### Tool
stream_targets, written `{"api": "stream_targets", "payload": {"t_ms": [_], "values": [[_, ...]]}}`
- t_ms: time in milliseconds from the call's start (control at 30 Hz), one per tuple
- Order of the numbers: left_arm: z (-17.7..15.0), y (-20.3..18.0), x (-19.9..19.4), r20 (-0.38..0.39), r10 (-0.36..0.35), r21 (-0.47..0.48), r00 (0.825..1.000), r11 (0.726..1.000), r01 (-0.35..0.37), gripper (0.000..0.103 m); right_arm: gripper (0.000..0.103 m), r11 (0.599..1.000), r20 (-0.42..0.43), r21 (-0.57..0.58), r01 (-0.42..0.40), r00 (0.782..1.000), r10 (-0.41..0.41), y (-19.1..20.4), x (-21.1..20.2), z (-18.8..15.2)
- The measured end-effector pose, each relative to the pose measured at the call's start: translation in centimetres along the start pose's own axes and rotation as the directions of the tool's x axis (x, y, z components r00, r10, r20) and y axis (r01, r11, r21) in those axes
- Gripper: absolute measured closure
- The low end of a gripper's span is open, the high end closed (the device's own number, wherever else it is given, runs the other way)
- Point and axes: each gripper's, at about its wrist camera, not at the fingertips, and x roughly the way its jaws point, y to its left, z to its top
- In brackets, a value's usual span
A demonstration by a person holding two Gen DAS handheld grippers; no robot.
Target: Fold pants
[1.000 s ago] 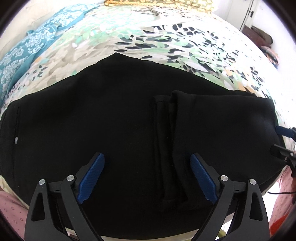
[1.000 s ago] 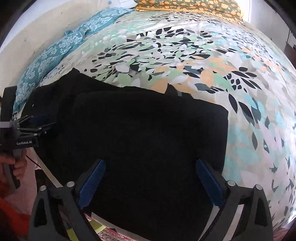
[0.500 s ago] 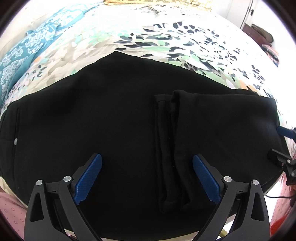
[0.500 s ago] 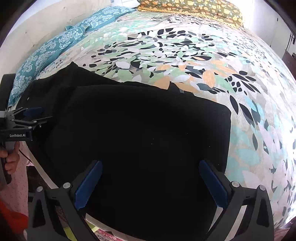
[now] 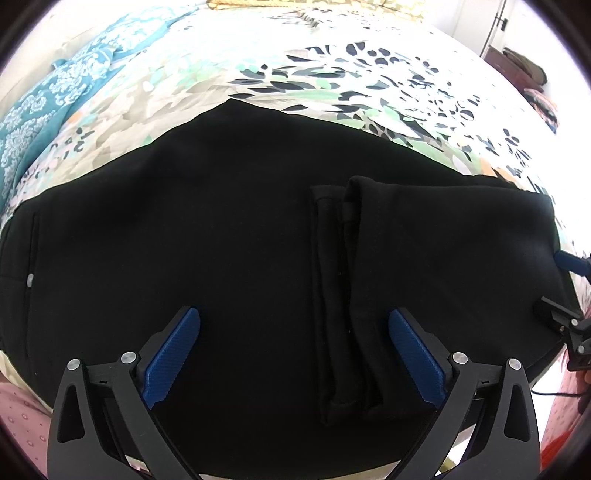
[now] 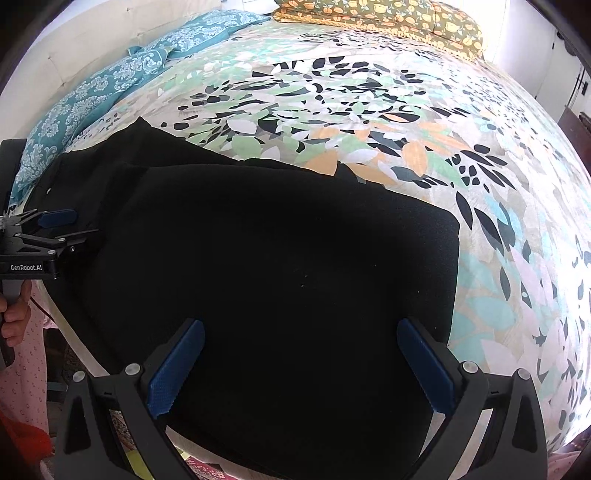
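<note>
Black pants (image 5: 221, 221) lie folded on the flowered bed, the leg ends (image 5: 343, 295) doubled back over the middle and a small button (image 5: 30, 279) at the left edge. My left gripper (image 5: 294, 315) hovers over the near part of the cloth; its jaws are opening wide and the pads press on nothing. In the right wrist view the folded right end of the pants (image 6: 295, 240) has a squared corner. My right gripper (image 6: 300, 325) is open above it, holding nothing. Each gripper shows at the edge of the other's view: left gripper (image 6: 55, 225), right gripper (image 5: 557, 282).
The flowered bedspread (image 6: 369, 110) stretches beyond the pants. Teal patterned pillows (image 6: 110, 85) lie along the left side, and a yellow-brown pillow (image 6: 388, 18) at the far end. A person's hand (image 6: 14, 314) grips the left handle at the bed's near edge.
The left jaws have spread a little wider. The right gripper has tilted slightly, so more of the far bed shows. The pants lie as before.
</note>
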Motion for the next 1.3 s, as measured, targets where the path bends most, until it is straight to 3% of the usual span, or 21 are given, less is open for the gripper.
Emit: {"api": "stream_targets", "payload": {"t_ms": [1300], "values": [[-0.15, -0.07, 0.17, -0.004, -0.004, -0.001, 1.0, 1.0, 0.004, 0.0, 0.0, 1.0, 0.019, -0.01, 0.019, 1.0, -0.018, 0.18, 0.05, -0.17]]}}
